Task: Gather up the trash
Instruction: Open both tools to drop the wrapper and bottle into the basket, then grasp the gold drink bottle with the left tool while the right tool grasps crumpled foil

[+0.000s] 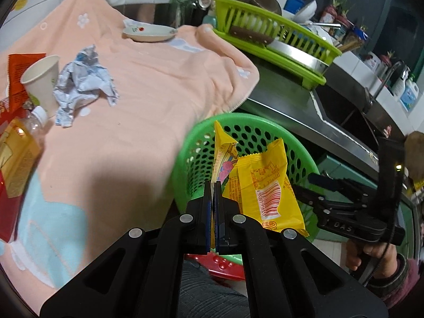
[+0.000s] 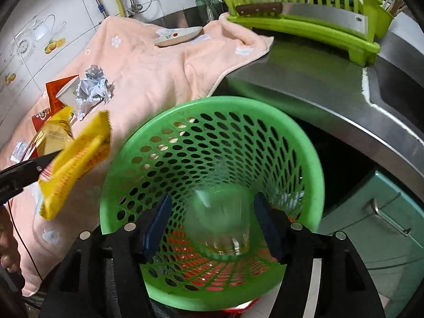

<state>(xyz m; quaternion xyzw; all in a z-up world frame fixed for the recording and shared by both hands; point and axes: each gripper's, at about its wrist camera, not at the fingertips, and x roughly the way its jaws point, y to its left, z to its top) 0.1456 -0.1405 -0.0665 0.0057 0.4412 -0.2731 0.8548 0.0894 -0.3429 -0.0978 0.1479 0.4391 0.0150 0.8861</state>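
At the left edge of the peach towel [image 1: 148, 84] stand a red carton [image 1: 10, 206], a clear plastic bottle [image 1: 34, 122] and a paper cup [image 1: 42, 79] that lies tilted, with a crumpled paper [image 1: 82, 84] just beside it. Farther back on the towel is a small plate [image 1: 148, 33]. The left gripper [image 1: 213, 188] has its jaws pressed together on a yellow snack wrapper [image 1: 259, 185], which hangs over the rim of the green basket [image 1: 265, 122] at the edge of the counter. The right gripper [image 2: 212, 228] is above the mouth of the basket, its jaws standing apart and touching nothing; between them, blurred, a clear plastic piece [image 2: 225, 228] is seen inside the basket. At the right, on the steel counter [image 2: 304, 79], stands a green dish rack [image 2: 304, 26] with a cleaver [image 2: 304, 13]
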